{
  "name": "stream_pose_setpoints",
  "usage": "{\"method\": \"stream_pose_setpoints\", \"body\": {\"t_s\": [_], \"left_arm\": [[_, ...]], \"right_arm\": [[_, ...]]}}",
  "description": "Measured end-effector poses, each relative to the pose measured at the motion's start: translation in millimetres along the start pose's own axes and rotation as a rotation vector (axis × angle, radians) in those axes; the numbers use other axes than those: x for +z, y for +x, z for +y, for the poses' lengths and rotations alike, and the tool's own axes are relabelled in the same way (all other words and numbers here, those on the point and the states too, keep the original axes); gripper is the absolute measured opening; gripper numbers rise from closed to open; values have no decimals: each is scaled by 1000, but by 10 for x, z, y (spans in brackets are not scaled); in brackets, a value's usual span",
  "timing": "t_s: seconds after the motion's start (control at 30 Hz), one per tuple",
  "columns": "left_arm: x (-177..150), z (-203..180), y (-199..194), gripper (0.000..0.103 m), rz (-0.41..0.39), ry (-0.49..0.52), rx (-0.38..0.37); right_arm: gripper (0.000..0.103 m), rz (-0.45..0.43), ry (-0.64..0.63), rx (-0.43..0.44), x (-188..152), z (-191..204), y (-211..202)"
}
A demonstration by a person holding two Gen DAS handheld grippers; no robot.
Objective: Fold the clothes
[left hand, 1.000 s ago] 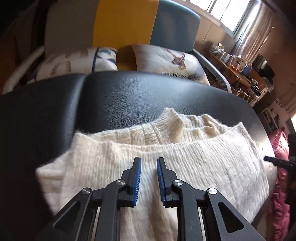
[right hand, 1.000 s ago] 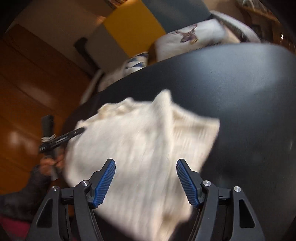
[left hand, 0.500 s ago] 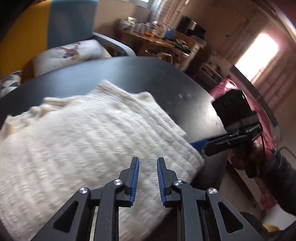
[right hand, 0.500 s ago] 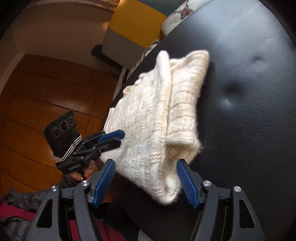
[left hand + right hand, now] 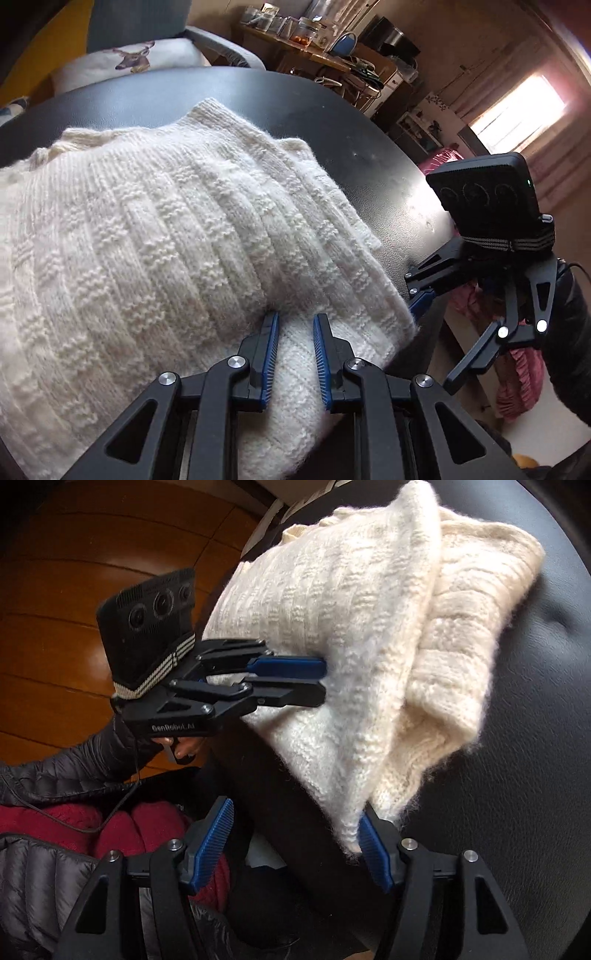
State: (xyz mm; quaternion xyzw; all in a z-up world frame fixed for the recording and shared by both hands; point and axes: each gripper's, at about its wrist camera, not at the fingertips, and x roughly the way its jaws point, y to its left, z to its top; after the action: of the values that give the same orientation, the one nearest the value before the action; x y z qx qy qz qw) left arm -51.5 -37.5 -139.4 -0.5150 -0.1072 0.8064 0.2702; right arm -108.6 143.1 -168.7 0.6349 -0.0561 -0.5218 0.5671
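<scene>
Sweater [image 5: 155, 236] is lying folded at the table [image 5: 388, 173] edge; left gripper [image 5: 294, 328] is pinching its near fold, right gripper [image 5: 295, 834] gaping wide, only squaring-up seemingly remaining.

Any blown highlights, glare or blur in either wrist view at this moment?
Left wrist view: the sunlit window is blown out and throws glare on the black padded tabletop; the cream knitted sweater is sharp. Right wrist view: soft sheen on the wooden floor, fisheye bending at the edges, no motion blur.
</scene>
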Motion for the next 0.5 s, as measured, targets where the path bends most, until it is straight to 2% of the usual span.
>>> {"method": "stream_pose_setpoints", "body": {"t_s": [0.13,0.27,0.37,0.5], "left_arm": [[-11,110,-180,19,-72,-119,-31],[-212,212,-734,22,-204,-161,-14],[-546,475,-1277,25,-293,-234,17],[-1083,989,-1971,27,-377,-328,132]], "right_arm": [[67,-127,41,-102,36,79,-153],[71,-321,52,-258,48,309,-471],[71,-439,19,-259,178,577,-508],[71,-470,-34,-215,495,864,-192]]}}
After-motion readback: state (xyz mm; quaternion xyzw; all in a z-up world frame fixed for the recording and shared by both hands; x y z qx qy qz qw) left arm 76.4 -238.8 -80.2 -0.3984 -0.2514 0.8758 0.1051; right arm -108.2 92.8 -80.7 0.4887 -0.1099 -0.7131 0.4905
